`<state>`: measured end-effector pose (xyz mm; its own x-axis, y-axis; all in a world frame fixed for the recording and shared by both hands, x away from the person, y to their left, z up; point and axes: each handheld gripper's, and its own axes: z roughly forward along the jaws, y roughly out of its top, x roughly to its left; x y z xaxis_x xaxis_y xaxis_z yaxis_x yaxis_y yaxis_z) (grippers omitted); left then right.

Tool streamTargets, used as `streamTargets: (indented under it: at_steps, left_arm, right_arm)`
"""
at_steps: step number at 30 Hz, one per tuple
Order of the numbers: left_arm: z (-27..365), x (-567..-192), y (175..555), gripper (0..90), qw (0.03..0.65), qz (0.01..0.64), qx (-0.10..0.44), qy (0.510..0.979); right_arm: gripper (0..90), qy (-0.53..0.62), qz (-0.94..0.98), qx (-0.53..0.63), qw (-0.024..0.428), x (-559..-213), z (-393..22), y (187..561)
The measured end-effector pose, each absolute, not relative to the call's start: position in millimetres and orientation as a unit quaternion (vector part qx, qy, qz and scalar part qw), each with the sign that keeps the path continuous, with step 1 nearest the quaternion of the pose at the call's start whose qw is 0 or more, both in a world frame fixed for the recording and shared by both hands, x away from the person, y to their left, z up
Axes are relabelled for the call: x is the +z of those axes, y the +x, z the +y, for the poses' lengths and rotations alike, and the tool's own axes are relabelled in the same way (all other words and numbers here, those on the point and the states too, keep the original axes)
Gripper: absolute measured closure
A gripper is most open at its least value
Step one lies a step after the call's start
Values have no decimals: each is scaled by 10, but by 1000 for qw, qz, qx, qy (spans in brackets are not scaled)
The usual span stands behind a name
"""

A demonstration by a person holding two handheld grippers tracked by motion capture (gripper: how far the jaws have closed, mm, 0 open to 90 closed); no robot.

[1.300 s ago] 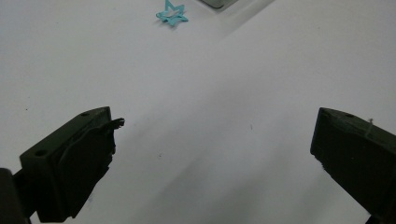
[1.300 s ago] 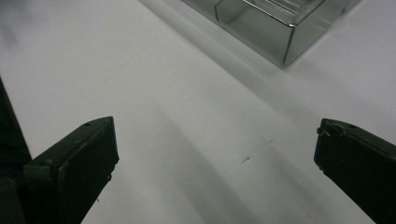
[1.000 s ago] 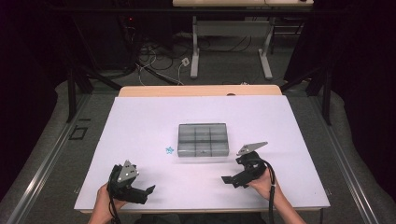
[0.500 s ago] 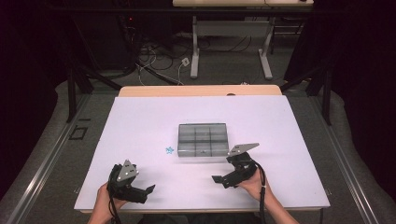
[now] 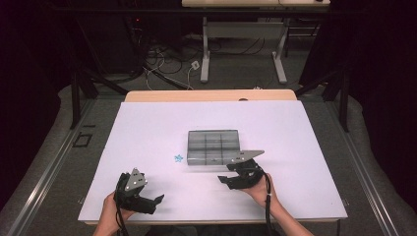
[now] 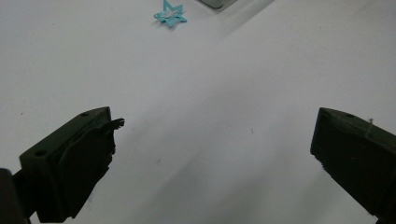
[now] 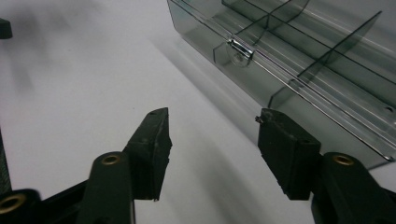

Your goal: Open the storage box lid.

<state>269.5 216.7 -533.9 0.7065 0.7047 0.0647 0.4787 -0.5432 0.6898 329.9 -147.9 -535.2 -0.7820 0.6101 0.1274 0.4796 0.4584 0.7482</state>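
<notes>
Smoky plastic box shows its metal latch beyond right gripper jaws, just closing, half-spread, empty.

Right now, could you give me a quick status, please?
Right gripper open, jaws just narrowing, nothing between, beside clear divided box. Left gripper open, idle. Blue star lies apart.

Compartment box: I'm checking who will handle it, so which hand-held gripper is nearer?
Right. The right hand-held gripper sits just in front of the box; the left hand-held gripper is farther, toward the table's near-left edge.
</notes>
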Motion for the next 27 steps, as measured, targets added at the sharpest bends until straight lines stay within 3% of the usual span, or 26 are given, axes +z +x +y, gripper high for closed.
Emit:
streamTargets:
  at_steps: [15,27]
  left_arm:
    - [2124,-5361,2710,0,338,341,173,860]
    - [2125,-5347,2709,0,334,339,164,864]
  right_arm:
    - [702,332,846,410,82,-5389,-1328,3473]
    - [807,357,833,416,74,-5468,-1305,3576]
